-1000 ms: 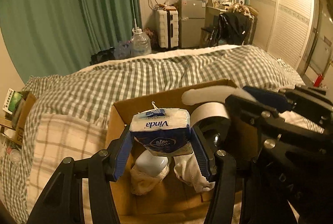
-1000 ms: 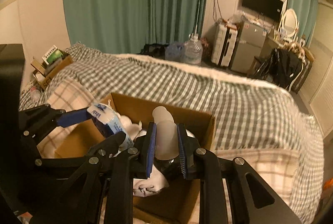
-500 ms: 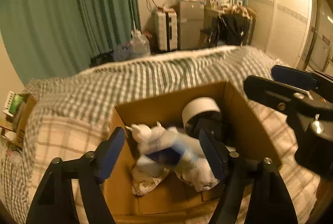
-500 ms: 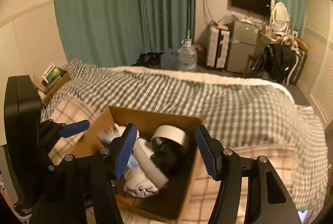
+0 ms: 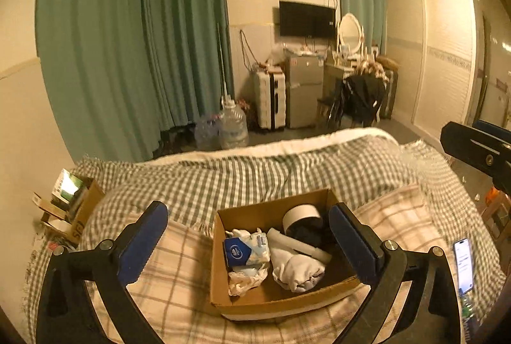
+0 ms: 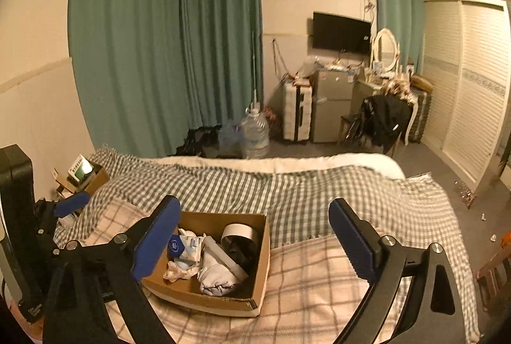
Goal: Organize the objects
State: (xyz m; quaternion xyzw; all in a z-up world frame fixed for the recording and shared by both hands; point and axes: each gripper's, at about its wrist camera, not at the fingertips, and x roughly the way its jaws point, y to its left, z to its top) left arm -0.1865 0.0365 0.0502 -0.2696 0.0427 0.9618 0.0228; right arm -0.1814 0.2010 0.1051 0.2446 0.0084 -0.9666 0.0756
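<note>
Inside cardboard box [image 5: 281, 302], tissue pack [image 5: 244, 251] shows unreadable blue logo.

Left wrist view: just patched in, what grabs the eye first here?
The open cardboard box on the plaid blanket, holding a blue tissue pack, white cloth and a white-lidded jar. Both the left gripper and the right gripper are open and empty above it.
</note>
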